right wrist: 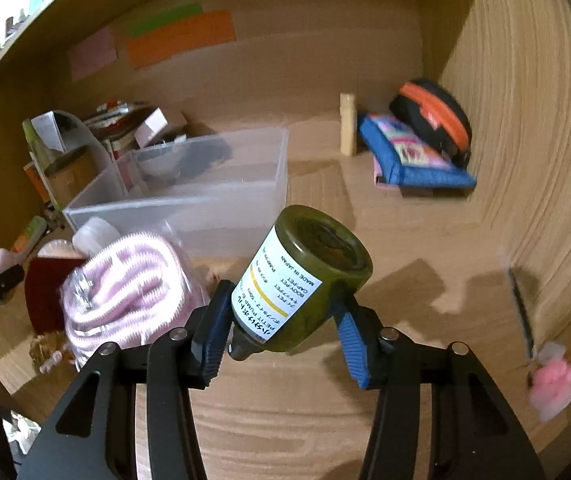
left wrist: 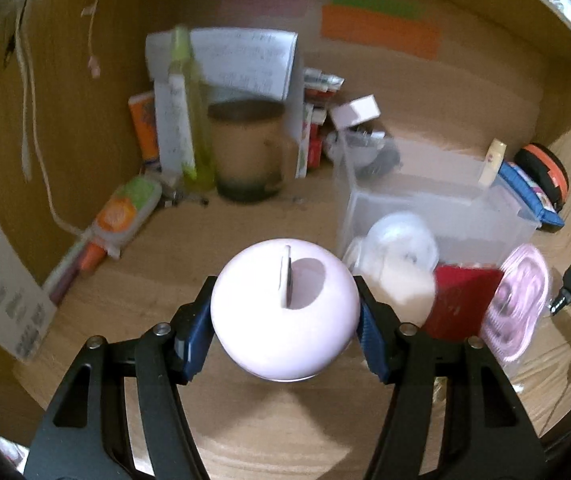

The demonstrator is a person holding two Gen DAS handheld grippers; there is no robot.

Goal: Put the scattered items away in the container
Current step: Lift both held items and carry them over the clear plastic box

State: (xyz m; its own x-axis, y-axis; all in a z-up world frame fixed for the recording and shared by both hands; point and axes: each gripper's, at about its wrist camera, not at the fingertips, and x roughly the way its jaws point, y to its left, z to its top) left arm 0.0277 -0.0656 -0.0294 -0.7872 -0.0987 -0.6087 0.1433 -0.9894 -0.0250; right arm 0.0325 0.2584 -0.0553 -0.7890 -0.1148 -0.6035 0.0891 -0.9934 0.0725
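A wood-grain counter (right wrist: 285,420) walled by a wooden back and side panel carries a clear plastic container (right wrist: 221,184) at its middle, open-topped and nearly empty. Both picks look made and the carry is in hand: the left gripper (left wrist: 285,316) clamps a pale pink round case (left wrist: 285,308) and the right gripper (right wrist: 281,328) grasps a tilted olive-green pump bottle (right wrist: 305,280), both short of the container. Next, each load must clear the near rim past the pink striped bundle (right wrist: 125,296) just before it; open counter lies to the right.
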